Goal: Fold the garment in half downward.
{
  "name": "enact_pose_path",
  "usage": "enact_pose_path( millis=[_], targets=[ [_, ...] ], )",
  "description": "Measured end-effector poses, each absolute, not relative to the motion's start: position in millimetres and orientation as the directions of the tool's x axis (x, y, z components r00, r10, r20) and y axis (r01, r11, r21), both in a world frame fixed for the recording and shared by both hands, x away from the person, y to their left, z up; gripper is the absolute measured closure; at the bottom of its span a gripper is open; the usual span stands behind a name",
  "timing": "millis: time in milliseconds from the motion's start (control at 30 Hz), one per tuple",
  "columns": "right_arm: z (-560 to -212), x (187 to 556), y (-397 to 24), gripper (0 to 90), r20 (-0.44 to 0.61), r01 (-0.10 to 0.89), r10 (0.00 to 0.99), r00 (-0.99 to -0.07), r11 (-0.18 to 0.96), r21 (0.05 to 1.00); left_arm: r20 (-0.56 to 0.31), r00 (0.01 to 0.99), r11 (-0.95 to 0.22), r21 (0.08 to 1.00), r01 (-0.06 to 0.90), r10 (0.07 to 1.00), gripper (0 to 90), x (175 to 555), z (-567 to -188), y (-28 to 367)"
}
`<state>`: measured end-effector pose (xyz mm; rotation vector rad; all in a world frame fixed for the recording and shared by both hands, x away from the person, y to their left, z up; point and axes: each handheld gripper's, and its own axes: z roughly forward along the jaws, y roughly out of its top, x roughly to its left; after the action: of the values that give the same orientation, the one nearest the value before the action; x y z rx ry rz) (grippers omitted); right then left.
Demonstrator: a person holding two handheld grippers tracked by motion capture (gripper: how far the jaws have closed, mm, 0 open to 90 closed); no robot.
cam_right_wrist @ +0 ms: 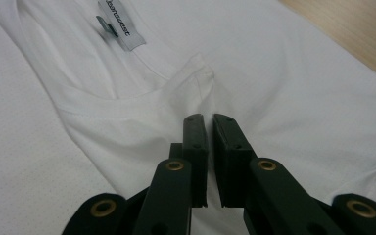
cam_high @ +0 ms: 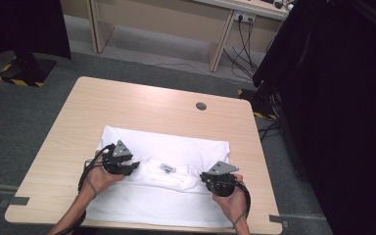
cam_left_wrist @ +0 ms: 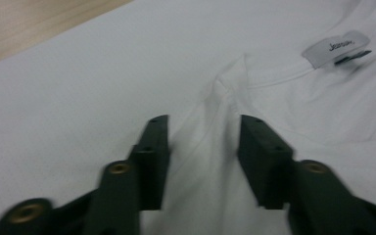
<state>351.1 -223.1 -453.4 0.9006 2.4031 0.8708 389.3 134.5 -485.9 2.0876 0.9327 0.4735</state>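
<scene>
Two grippers sit at the collar of the white T-shirt (cam_high: 161,171) spread flat on your table (cam_high: 78,112). Your left gripper (cam_left_wrist: 203,142) has its jaws parted, astride a fabric ridge at the shoulder seam without pressing it. Your right gripper (cam_right_wrist: 209,134) is pinched nearly closed on the cloth by the collar's other end. Both gripper views show the neck label (cam_left_wrist: 337,47), its dark print too blurred to read; from the high view it is a grey speck.

Two hands hold grippers low and angled inward: the left gripper (cam_left_wrist: 203,142) has jaws parted, the right gripper (cam_right_wrist: 209,134) has jaws nearly closed together.
</scene>
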Motion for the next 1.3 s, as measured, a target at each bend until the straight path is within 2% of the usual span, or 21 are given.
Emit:
enact_pose_path(
  millis=[67, 167, 267, 433, 800, 900, 967, 1033, 1167, 1300],
  targets=[
    [-454, 351, -224, 84.1, -0.167, 0.428, 0.699, -0.696, 0.589, 0.686, 0.032, 0.660, -0.431, 0.782, 0.451, 0.751, 80.1, 386, -485, 135],
    [-454, 351, -224, 84.2, -0.166, 0.427, 0.700, -0.695, 0.587, 0.688, 0.002, 0.658, -0.405, 0.790, 0.461, 0.753, 85.3, 380, -485, 139],
    [-453, 348, -225, 84.4, -0.164, 0.421, 0.699, -0.696, 0.583, 0.695, 0.025, 0.668, -0.399, 0.818, 0.414, 0.744, 86.3, 368, -480, 141],
    [-448, 336, -230, 84.4, -0.157, 0.408, 0.702, -0.695, 0.565, 0.717, -0.009, 0.712, -0.367, 0.852, 0.373, 0.703, 86.2, 338, -464, 149],
    [-450, 284, -240, 82.3, -0.112, 0.397, 0.672, -0.732, 0.554, 0.732, -0.095, 0.764, -0.345, 0.852, 0.394, 0.638, 83.4, 270, -474, 167],
    [-450, 274, -244, 76.5, -0.104, 0.406, 0.683, -0.723, 0.542, 0.736, -0.119, 0.765, -0.320, 0.860, 0.398, 0.633, 76.6, 263, -470, 171],
    [-444, 272, -249, 69.8, -0.103, 0.410, 0.701, -0.706, 0.523, 0.747, -0.134, 0.755, -0.302, 0.861, 0.410, 0.642, 63.8, 267, -463, 173],
    [-436, 276, -254, 63.6, -0.107, 0.417, 0.733, -0.672, 0.493, 0.763, -0.095, 0.729, -0.300, 0.870, 0.392, 0.678, 53.6, 277, -457, 173],
    [-426, 305, -261, 53.0, -0.104, 0.455, 0.775, -0.624, 0.468, 0.758, -0.101, 0.690, -0.273, 0.870, 0.410, 0.717, 38.2, 314, -454, 171],
    [-430, 344, -252, 49.2, -0.129, 0.496, 0.783, -0.608, 0.502, 0.709, -0.076, 0.618, -0.313, 0.810, 0.496, 0.782, 30.5, 349, -470, 169]
  ],
)
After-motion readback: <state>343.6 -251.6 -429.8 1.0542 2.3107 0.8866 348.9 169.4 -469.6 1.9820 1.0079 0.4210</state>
